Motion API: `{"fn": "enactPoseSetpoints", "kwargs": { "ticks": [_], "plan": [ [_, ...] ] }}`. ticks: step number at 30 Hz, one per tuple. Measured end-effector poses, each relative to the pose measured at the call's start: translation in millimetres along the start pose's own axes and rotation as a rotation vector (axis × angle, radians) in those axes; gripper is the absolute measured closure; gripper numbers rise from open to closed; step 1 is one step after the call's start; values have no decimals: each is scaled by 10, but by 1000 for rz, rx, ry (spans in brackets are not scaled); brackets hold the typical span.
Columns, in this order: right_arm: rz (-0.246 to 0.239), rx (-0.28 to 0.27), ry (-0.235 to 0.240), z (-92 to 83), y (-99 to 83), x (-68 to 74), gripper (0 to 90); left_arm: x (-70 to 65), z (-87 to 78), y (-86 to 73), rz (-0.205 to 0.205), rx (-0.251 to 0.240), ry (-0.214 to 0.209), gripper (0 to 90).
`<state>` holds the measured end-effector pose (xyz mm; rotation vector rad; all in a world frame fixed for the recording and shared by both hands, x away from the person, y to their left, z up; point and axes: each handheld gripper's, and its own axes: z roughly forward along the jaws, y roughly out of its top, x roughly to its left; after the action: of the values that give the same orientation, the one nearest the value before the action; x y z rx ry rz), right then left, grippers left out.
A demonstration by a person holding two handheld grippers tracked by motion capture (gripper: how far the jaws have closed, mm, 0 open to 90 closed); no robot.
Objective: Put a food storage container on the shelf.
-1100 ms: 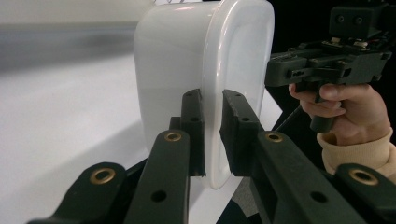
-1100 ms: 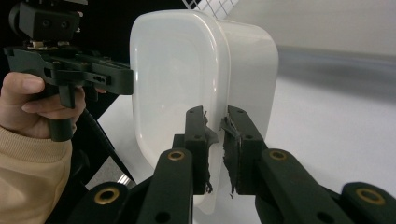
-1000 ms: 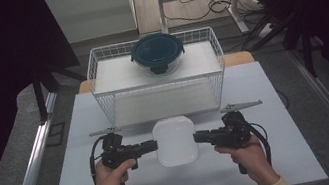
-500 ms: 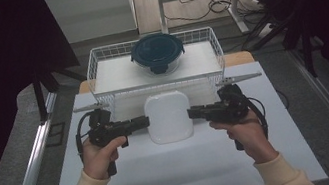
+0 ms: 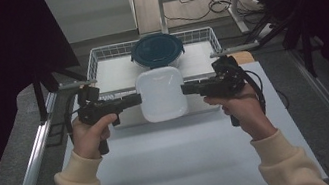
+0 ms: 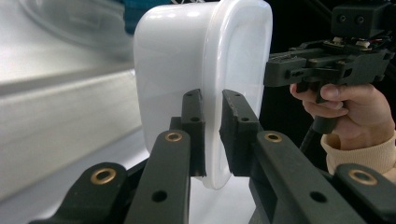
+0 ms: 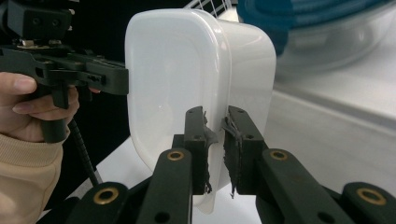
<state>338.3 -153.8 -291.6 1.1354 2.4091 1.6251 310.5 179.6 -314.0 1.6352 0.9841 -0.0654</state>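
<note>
Both grippers, left gripper (image 5: 136, 98) and right gripper (image 5: 186, 89), have lifted the white container (image 5: 161, 94) off the table (image 5: 184, 160), jaws clamped on its rim. Held near the wire basket (image 5: 96, 58); setting down remains.

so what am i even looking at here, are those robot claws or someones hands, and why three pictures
They are a person's hands, each holding a hand-held tool with two black jaws. The high view looks down on the table from above the person. The other two pictures come from small cameras riding on each tool, looking along its jaws. The left gripper and the right gripper each pinch the rim of a white plastic container from opposite sides, holding it in the air in front of a white wire basket. Up close, the left gripper's jaws and the right gripper's jaws clamp that rim. In the basket sits a clear round container with a dark blue lid.
</note>
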Motion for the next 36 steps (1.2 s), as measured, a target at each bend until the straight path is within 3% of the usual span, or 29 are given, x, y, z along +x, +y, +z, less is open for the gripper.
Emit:
{"fn": "enactPoseSetpoints", "kwargs": {
  "ticks": [6,14,21,29,36],
  "plan": [
    [-17,-11,-7,-26,188,7,794,-47,-27,215,30,-3,16,803],
    [-29,-23,-8,-88,493,6,794,-81,-61,525,37,-13,14,803],
    [-21,-30,-1,-144,772,4,794,-52,-61,810,13,-11,3,800],
    [8,-17,24,-97,1050,-101,795,91,-33,1062,-38,-1,-14,798],
    [40,-17,20,-10,1238,-221,795,204,38,1274,-67,14,3,793]
  ]
}}
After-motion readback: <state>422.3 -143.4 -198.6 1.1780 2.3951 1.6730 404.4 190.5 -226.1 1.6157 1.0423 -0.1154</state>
